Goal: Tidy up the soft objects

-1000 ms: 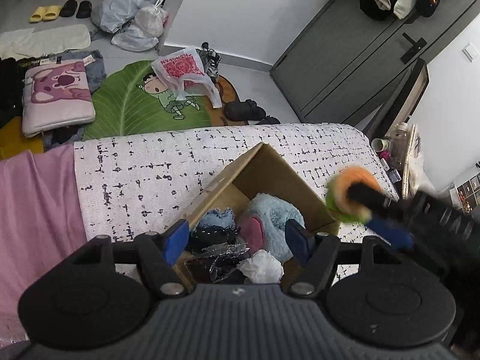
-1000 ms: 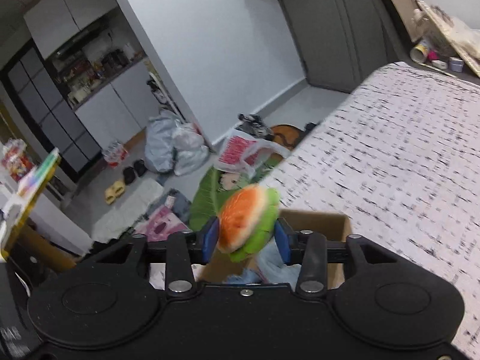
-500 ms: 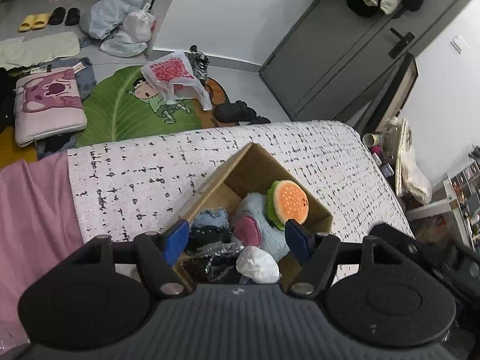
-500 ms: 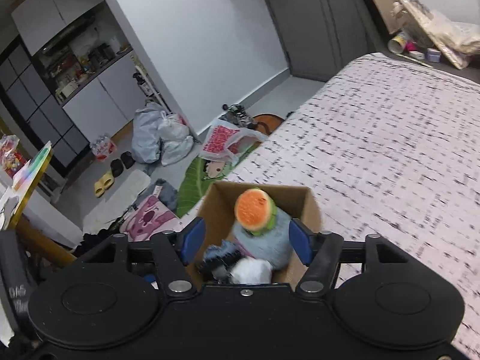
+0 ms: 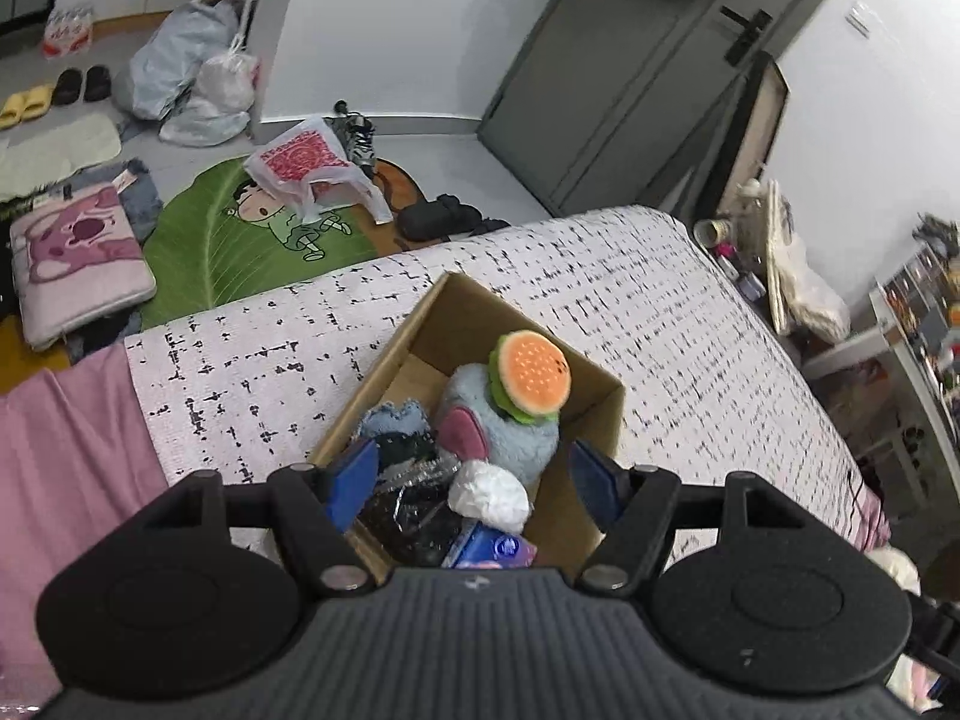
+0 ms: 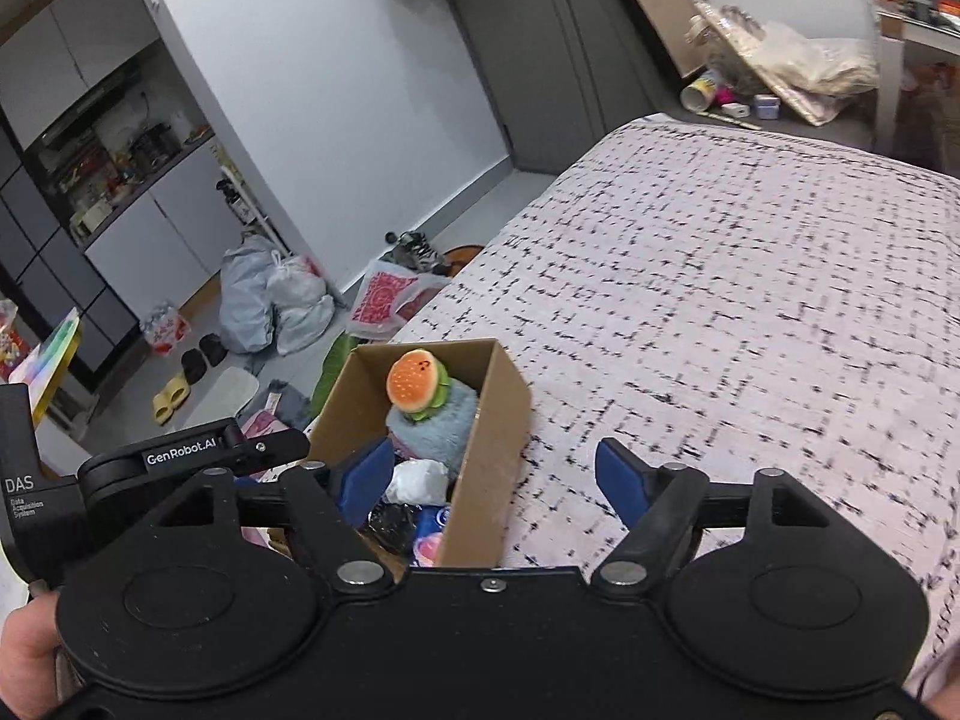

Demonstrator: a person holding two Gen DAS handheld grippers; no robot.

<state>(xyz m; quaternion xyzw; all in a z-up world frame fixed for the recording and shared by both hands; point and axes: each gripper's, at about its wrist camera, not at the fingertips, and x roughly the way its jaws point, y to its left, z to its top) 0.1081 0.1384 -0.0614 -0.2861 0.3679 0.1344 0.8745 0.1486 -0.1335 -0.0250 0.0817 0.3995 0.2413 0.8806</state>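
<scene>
Step in hand: release of the burger plush [image 5: 530, 373] into the cardboard box [image 5: 591, 405], judged complete. The plush sits at the centre of the left wrist frame, resting on top of the blue plush [image 5: 510, 441] inside the box, touching neither gripper.

Right gripper [image 6: 489, 480]: its jaws have just been opening; they stand wide, nothing between the pads. In the right wrist view the box wall lies in the lower centre between the blue pads, but below and beyond them, not gripped.

Left gripper [image 5: 474, 480]: jaws moderately wide, empty, hovering above the near end of the box. A white crumpled item [image 5: 489, 495] and a dark shiny wrapper [image 5: 408, 510] fill the box's near end, low in the frame.

Box stands on the patterned bedspread [image 6: 750, 300]. No further soft item shows on the bedspread in either view; the rest of the bed is out of frame, so whether items remain I cannot tell.

Next move, as a judgement: swing a gripper away from the box to search for the next soft item, jaws kept wide. The burger perches high on the blue plush and may roll; a light press down could seat it.
</scene>
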